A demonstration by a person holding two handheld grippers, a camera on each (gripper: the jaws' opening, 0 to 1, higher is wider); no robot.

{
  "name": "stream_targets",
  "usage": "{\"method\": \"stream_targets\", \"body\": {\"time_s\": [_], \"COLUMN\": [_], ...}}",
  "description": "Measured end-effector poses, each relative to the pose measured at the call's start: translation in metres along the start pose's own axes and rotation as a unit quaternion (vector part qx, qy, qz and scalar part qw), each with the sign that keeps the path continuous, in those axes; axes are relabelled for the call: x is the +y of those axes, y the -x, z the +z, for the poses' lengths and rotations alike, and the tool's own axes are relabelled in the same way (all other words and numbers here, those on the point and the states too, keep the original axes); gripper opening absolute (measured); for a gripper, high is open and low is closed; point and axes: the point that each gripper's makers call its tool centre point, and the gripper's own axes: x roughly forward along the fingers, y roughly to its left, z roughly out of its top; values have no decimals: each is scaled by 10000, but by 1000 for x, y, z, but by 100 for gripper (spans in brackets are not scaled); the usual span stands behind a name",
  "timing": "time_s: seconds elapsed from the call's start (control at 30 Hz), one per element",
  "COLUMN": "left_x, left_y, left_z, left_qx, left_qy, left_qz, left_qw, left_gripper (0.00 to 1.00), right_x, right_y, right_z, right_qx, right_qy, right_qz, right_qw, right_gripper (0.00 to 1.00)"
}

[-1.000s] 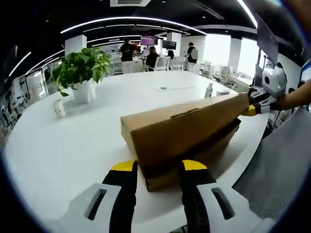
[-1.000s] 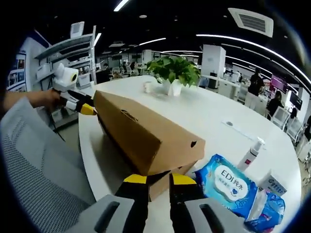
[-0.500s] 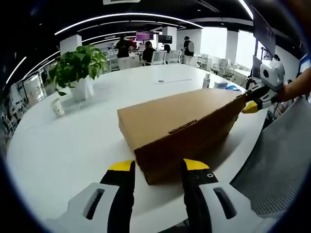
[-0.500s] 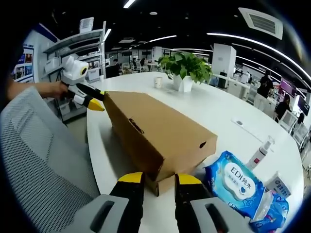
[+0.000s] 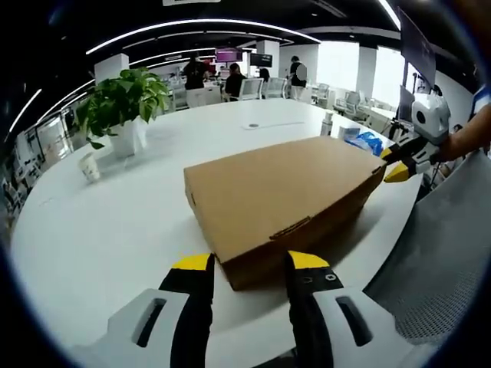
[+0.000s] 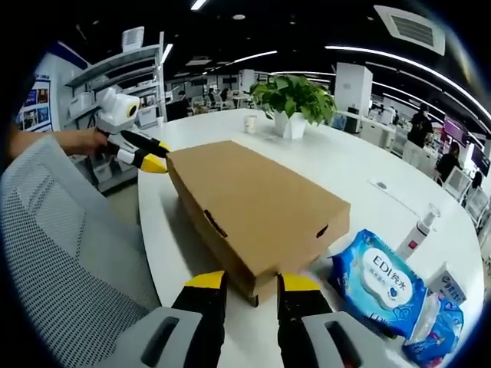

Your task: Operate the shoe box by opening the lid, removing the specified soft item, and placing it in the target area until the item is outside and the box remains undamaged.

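Box [image 5: 280,195] lies flat on the white table [image 5: 115,230], lid down and closed, near the table edge on the chair side. Brown cardboard, slot handle on the long side wall, small hole in the end wall [image 6: 321,230].

Left gripper [image 5: 244,263]: jaws parted, one yellow tip on each side of the box's near corner, just beside the cardboard; contact cannot be told. Grasping nothing. In the right gripper view the same gripper [image 6: 156,157] sits at the box's far corner, yellow tips right at the cardboard, held by a hand [image 6: 77,140].

Right gripper [image 6: 250,281]: jaws parted, straddling the box's other end corner, tips just beside it, grasping nothing. In the left gripper view it [image 5: 393,163] shows at the far right corner of the box, tips just off the edge.

Soft item: not visible, lid is shut.

Around the box:
- Blue wipes pack [image 6: 381,274] just beside the box's end with the hole; a second blue pack [image 6: 437,326] past it.
- White pump bottle [image 6: 419,228] behind the wipes.
- Potted plant [image 5: 124,103] well beyond the box, small paper cup [image 5: 90,167] near it.
- Grey mesh chair [image 6: 65,253] at the table edge next to the box.
- People [image 5: 234,80] far back, past the table.
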Motion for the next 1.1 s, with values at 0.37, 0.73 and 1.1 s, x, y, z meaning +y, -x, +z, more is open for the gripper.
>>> {"method": "stream_targets", "body": {"time_s": [0.37, 0.73, 1.1], "left_x": [1, 1, 5], "left_y": [-5, -11, -14], "left_z": [-5, -8, -6], "left_qx": [49, 166, 154], "left_qy": [129, 90, 209], "left_qz": [10, 33, 68], "left_qw": [9999, 9998, 9996], "left_gripper": [37, 37, 35], "right_x": [0, -1, -4], "right_y": [-6, -11, -12], "right_z": [-5, -10, -10], "right_qx": [127, 247, 267], "right_qy": [-113, 14, 25], "right_qz": [-73, -178, -192], "right_qw": [9998, 9995, 9995], "right_gripper": [23, 21, 19]}}
